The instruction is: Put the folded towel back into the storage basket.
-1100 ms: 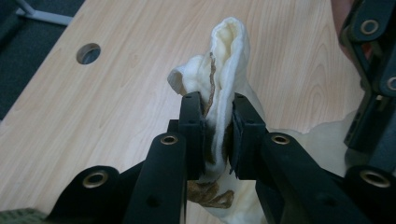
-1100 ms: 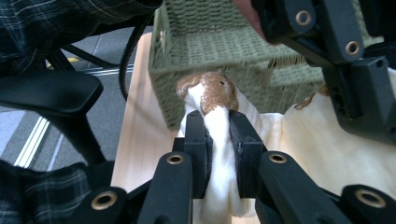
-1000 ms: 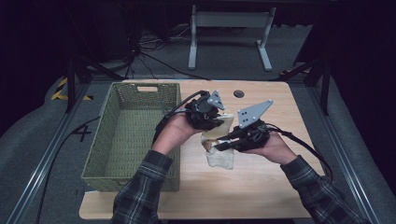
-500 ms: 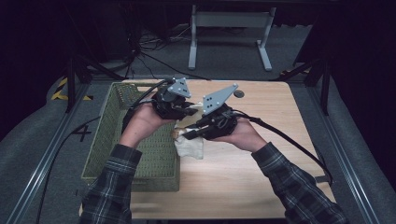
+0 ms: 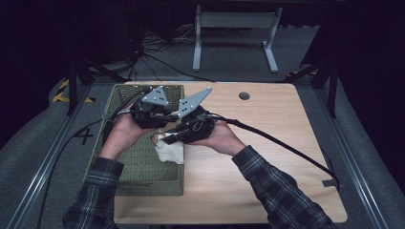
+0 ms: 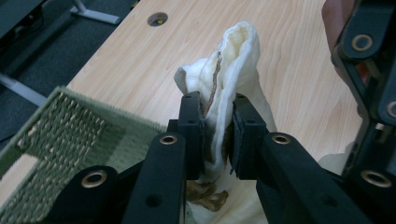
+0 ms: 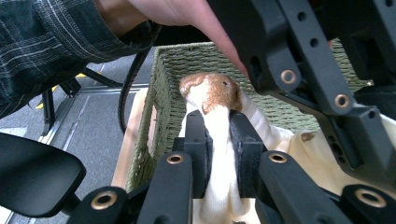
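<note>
A cream cloth with brown patches (image 5: pixel 169 149) hangs between both grippers, over the right rim of the green woven basket (image 5: pixel 125 164). My left gripper (image 5: pixel 154 125) is shut on a folded part of the cloth (image 6: pixel 233 65); its pads pinch the fabric. My right gripper (image 5: pixel 168 138), just right of the left one, is shut on another bunch of the cloth (image 7: pixel 212 95), whose brown-stained end sticks up past the jaws. The basket (image 7: pixel 187 60) lies right behind that end, and its corner (image 6: pixel 70 126) lies below and left of the left jaws.
The light wooden table (image 5: pixel 267 143) has a round cable hole (image 5: pixel 244 96) at the back. The basket takes up its left end. Cables (image 5: pixel 286 143) trail from the grippers over the table's right side. A metal stand (image 5: pixel 234 33) sits on the floor beyond.
Both hands have carried the cloth leftwards across the table, from its middle to the basket's right rim. Both grippers have kept their hold.
</note>
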`<action>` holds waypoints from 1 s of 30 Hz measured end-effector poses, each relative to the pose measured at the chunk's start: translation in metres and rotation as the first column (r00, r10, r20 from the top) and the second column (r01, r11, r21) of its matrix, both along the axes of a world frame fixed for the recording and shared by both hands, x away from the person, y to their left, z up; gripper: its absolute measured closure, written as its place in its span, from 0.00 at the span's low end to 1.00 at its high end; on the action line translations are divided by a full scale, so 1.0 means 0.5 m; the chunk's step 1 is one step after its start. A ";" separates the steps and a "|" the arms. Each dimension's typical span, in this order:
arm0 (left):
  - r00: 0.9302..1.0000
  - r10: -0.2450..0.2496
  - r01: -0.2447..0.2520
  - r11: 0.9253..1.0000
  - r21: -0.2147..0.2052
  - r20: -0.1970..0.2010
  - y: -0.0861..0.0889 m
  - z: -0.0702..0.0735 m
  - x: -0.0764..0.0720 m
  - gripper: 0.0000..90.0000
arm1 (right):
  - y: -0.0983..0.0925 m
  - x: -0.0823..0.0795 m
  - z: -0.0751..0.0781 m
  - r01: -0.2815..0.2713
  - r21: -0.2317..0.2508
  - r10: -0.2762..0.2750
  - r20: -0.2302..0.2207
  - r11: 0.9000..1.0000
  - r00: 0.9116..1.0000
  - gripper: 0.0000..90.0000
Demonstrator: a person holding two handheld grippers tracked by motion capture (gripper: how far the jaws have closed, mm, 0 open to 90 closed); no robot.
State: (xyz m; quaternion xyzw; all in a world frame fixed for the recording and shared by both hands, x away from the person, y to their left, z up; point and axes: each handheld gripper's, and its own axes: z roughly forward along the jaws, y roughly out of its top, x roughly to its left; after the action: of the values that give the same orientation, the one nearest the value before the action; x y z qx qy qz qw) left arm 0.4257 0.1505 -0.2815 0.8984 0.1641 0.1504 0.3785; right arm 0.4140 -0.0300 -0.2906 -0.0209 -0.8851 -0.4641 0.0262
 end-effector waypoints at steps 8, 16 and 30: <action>0.999 0.040 -0.041 0.999 -0.026 -0.021 0.052 -0.046 -0.015 0.86 | 0.035 0.008 -0.050 -0.008 -0.005 0.008 -0.035 1.000 0.999 0.89; 0.997 0.044 -0.046 0.998 -0.044 -0.058 0.062 -0.098 -0.015 0.86 | 0.059 0.006 -0.104 -0.013 -0.039 0.011 -0.050 0.999 0.999 0.89; 0.994 0.042 -0.047 0.998 -0.046 -0.100 0.056 -0.144 -0.015 0.85 | 0.066 -0.009 -0.140 -0.018 -0.067 0.014 -0.061 0.998 0.998 0.88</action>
State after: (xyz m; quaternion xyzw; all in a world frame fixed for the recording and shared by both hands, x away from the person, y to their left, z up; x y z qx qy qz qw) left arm 0.4181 0.1782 -0.3537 0.8916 0.2064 0.1100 0.3878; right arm 0.4093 0.0028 -0.3608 -0.0286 -0.8993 -0.4327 0.0560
